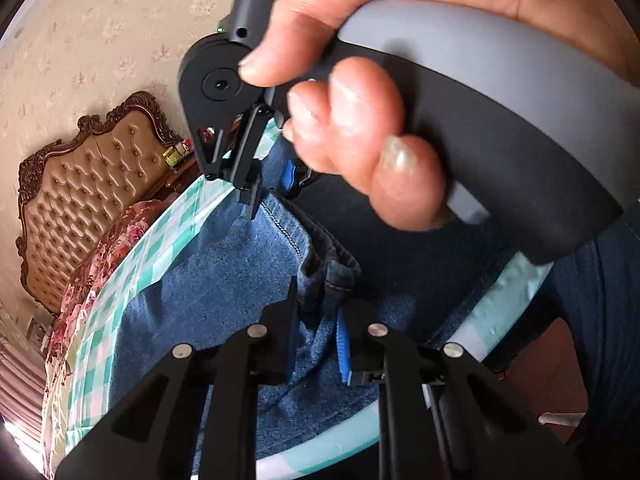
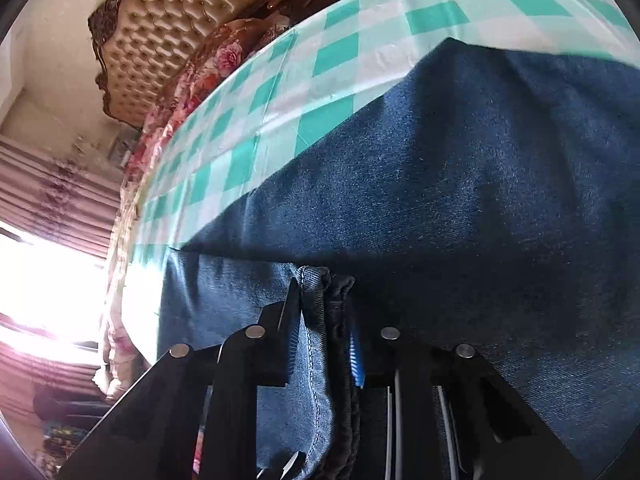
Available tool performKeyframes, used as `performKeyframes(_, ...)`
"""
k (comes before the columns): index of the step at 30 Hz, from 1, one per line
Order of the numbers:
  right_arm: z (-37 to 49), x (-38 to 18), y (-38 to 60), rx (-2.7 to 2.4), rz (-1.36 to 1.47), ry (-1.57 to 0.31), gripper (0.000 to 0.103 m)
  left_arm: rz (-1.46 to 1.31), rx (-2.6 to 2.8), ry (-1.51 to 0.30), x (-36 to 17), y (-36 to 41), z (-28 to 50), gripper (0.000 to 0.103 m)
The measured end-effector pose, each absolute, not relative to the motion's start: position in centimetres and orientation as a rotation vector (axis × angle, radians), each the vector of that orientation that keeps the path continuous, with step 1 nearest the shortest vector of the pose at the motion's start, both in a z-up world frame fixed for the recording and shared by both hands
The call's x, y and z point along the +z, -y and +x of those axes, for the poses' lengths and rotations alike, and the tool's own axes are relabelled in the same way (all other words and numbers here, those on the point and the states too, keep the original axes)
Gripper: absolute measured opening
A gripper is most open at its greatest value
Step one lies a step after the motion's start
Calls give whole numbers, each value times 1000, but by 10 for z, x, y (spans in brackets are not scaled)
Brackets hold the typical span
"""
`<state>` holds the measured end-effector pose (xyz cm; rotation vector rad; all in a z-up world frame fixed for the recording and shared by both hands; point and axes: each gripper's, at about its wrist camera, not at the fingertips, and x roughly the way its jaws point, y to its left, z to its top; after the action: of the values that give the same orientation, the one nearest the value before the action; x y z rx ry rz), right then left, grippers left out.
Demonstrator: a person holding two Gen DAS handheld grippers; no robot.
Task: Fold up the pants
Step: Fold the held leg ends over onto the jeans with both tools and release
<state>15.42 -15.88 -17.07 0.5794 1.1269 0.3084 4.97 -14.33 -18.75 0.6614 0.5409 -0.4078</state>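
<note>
Denim pants (image 2: 440,184), coarse-woven, stitched at the hem, lay on green-checked tablecloth (image 2: 336,56). Left gripper (image 1: 320,304) pinched shut on bunched hem; right gripper (image 2: 326,308) likewise clamped on thick folded denim edge.

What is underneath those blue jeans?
The jeans lie on a green-and-white checked cloth, which shows around their edges. Whatever the cloth covers is hidden. Both grippers, left and right, pinch denim.

Pants (image 2: 460,184) lie on the table (image 2: 280,92). Bed (image 2: 192,80) beyond the table's far edge, headboard (image 2: 168,40) behind it. Curtains (image 2: 52,200) at left.
</note>
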Motion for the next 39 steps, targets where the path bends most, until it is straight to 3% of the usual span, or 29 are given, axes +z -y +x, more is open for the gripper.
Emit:
performKeyframes(18, 139, -131, 181, 298, 515, -1027, 16, 651, -462, -472, -173, 165, 52, 14)
performKeyframes(35, 137, -164, 188, 150, 353, -1052, 16, 551, -561, -542, -191, 184, 66, 17)
performKeyframes(36, 137, -164, 186, 146, 331, -1049, 16, 542, -564, -544, -190, 183, 68, 21)
performKeyframes(38, 137, -163, 183, 130, 287, -1047, 15, 519, -579, -551, -187, 177, 64, 38)
performKeyframes(39, 136, -162, 182, 121, 273, -1046, 16, 506, -576, -545, -184, 172, 62, 58)
